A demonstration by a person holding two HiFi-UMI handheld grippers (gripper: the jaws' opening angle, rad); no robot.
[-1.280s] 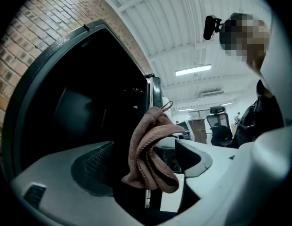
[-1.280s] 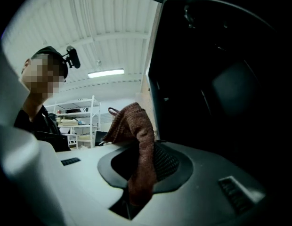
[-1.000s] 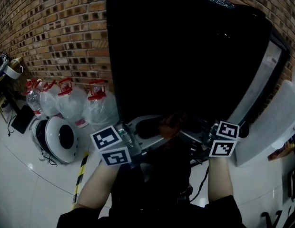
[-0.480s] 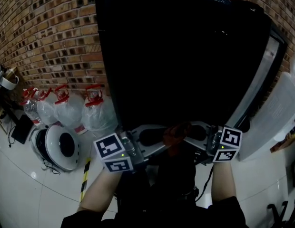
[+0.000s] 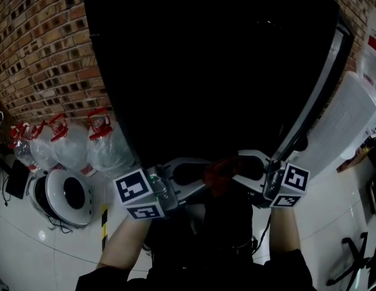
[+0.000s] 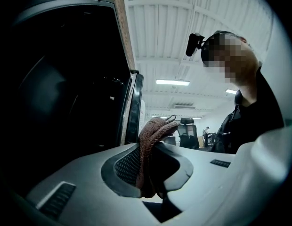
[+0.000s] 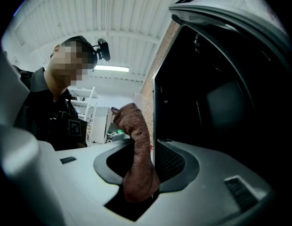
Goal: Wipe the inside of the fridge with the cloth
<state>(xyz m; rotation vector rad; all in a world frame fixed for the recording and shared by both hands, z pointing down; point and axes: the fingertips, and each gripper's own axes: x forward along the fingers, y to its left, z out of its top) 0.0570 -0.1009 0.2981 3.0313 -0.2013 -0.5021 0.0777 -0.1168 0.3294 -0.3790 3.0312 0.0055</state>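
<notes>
A brown cloth hangs between my two grippers, low in the head view and just before the open black fridge. My left gripper is shut on one end of the cloth, which bulges out above its jaws. My right gripper faces it from the right and is shut on the other end, where the cloth stands up and droops between its jaws. The fridge's dark inside fills the left of the left gripper view and the right of the right gripper view.
The fridge door stands open at the right, its white inner side showing. By the brick wall at the left stand water bottles with red caps and a round white device. Striped tape marks the floor.
The two grippers have drawn together in front of the fridge. My left gripper's jaws have closed onto the cloth that the right gripper held. The fridge now fills more of the head view.
</notes>
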